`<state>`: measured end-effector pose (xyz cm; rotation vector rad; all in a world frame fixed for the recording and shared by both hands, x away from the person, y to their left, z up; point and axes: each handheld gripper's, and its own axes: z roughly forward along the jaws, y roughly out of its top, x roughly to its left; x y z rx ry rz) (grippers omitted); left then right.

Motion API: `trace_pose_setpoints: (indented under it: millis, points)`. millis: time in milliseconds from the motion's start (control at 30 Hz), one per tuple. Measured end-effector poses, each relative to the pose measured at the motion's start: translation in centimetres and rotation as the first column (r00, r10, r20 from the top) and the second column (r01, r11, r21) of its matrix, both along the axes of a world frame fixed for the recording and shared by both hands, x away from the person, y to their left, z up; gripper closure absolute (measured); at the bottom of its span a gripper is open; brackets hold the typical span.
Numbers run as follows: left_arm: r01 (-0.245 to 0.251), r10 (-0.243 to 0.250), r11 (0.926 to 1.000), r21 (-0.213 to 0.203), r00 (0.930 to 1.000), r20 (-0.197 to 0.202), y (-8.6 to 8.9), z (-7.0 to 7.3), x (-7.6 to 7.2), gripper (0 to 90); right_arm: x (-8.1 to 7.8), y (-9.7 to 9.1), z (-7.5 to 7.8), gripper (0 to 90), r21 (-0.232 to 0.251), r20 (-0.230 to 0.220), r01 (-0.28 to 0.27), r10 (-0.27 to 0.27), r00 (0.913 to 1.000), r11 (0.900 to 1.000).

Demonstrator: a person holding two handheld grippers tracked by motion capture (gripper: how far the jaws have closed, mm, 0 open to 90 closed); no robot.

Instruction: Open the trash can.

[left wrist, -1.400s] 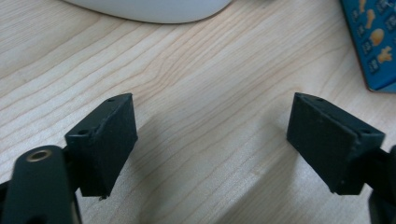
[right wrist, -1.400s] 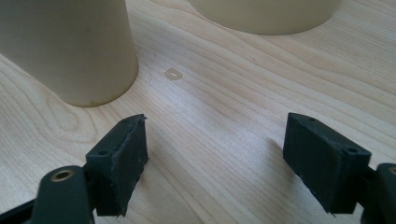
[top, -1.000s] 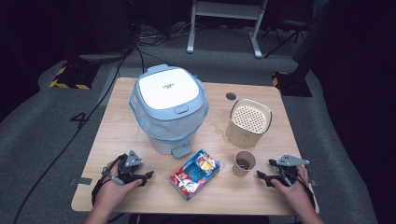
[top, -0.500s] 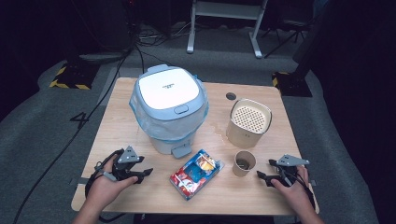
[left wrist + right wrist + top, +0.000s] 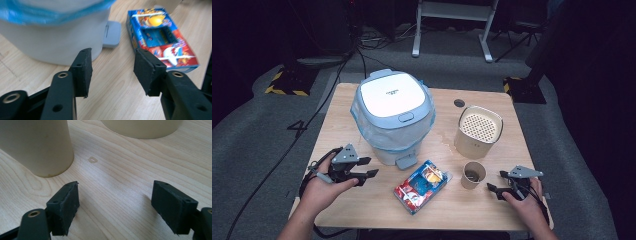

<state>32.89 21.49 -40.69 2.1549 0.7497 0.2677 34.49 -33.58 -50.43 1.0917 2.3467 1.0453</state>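
Both your grippers are free above the table — nothing is between the jaws.

Your left gripper [image 5: 371, 167] is at the near left of the wooden table [image 5: 337, 125], just beside the white bin [image 5: 393, 117] with the blue liner; its jaws have just been closing, but a clear gap is there and only bare wood shows in it. In the left gripper view the colourful snack box [image 5: 162, 40] lies flat ahead and to the right, near the grey pedal [image 5: 112, 30] of the bin. Your right gripper [image 5: 493, 189] is low at the near right with the jaws apart — empty. The paper cup [image 5: 473, 175] stands upright just beside it, and the beige container [image 5: 478, 131] with the perforated lid stands behind the cup.
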Motion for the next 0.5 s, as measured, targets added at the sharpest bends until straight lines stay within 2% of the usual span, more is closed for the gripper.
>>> trace_pose_setpoints:
  millis: [133, 367, 500]
  points:
    - [0.028, -0.029, 0.9981, -0.054, 0.9996, -0.005, 0.0, 1.4, 0.1, 53.4, 0.0, 0.0, 0.0, 22.2, 0.000, 0.000, 0.000, 0.000, 1.0000, 1.0000]
    - [0.042, -0.041, 0.9957, -0.082, 0.9990, 0.016, -0.1, 3.6, 0.3, 55.9, 0.0, 0.0, 0.0, 22.2, 0.000, 0.000, 0.000, 0.000, 1.0000, 1.0000]
    - [0.055, -0.050, 0.9912, -0.121, 0.9980, 0.039, -0.1, 5.0, 0.5, 58.0, 0.0, 0.0, 0.0, 22.2, -0.001, 0.001, 0.000, 0.000, 1.0000, 1.0000]
